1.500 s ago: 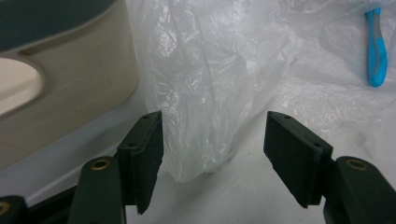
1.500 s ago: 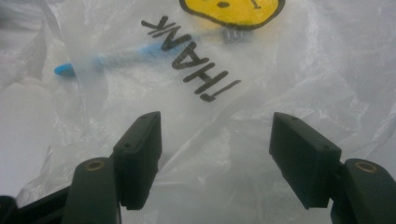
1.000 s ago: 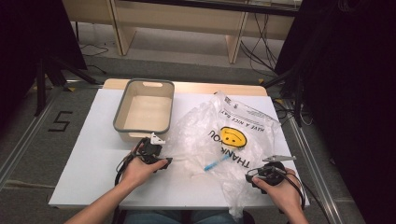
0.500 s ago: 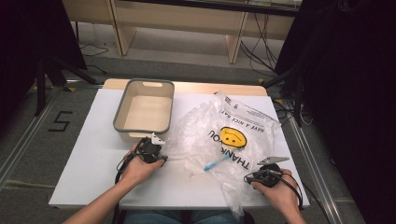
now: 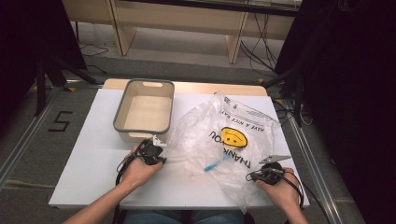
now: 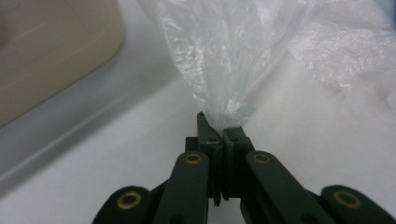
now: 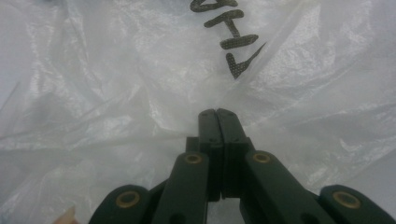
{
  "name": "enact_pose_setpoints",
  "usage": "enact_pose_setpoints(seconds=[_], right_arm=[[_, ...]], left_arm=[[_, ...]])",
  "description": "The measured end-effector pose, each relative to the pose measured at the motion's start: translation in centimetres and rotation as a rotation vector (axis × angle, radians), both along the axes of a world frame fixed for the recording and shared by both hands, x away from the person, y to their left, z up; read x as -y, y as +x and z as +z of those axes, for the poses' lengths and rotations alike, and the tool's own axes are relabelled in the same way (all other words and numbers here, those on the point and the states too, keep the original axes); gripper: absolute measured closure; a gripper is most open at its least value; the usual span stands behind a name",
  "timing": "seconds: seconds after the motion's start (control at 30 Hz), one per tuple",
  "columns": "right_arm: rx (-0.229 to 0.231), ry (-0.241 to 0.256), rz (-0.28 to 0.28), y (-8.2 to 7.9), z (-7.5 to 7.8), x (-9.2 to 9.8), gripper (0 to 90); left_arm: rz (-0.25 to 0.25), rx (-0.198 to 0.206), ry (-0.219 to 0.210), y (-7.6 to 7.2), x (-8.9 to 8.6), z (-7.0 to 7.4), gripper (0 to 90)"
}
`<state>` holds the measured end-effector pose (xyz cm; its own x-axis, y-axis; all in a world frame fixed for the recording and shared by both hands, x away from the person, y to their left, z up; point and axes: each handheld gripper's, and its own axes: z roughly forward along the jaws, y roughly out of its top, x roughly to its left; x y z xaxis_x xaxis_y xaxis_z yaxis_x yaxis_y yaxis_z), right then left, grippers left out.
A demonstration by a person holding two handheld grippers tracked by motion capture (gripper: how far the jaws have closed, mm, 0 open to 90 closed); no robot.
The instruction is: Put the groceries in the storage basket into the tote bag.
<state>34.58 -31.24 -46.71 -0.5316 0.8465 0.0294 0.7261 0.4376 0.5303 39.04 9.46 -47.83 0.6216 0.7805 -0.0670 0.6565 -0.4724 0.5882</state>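
High view looked forward and down over counter; both tool views sat close, sharing plastic bag.

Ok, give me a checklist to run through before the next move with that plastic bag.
1. Left gripper clamped on the plastic bag: ok, a gathered edge is pinched between its shut jaws.
2. Right gripper holding film: cannot tell; jaws shut against the bag, but no film visibly caught between them.
3. Blue item inside the bag: ok, seen through the film near the middle.
4. Grey bin clear of the bag: ok, it stands beside it and looks empty.
5. Bag resting on the table: ok, though its near corner reaches the front edge.
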Motion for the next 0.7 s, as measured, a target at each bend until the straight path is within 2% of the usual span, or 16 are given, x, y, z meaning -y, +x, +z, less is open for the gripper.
enact_pose_setpoints(seconds=[0.13,0.3,0.4,0.53,0.7], right_arm=[[0.015,-0.018,-0.015,0.3,0.1,0.5,90.0],[0.055,-0.04,-0.042,0.9,0.4,1.3,90.0],[0.081,-0.058,-0.059,1.7,0.5,1.7,90.0],[0.118,-0.076,-0.071,2.9,0.5,1.8,90.0],[0.161,-0.101,-0.089,4.4,0.7,1.6,90.0]], left_arm=[[-0.008,-0.015,-0.02,-0.8,0.1,0.4,89.0],[-0.066,-0.017,-0.027,-2.7,0.7,0.9,89.0],[-0.093,-0.03,-0.038,-3.6,0.8,0.9,89.0],[-0.117,-0.052,-0.042,-4.1,1.1,0.5,89.0],[-0.184,-0.073,-0.06,-5.0,2.3,0.7,89.0]])
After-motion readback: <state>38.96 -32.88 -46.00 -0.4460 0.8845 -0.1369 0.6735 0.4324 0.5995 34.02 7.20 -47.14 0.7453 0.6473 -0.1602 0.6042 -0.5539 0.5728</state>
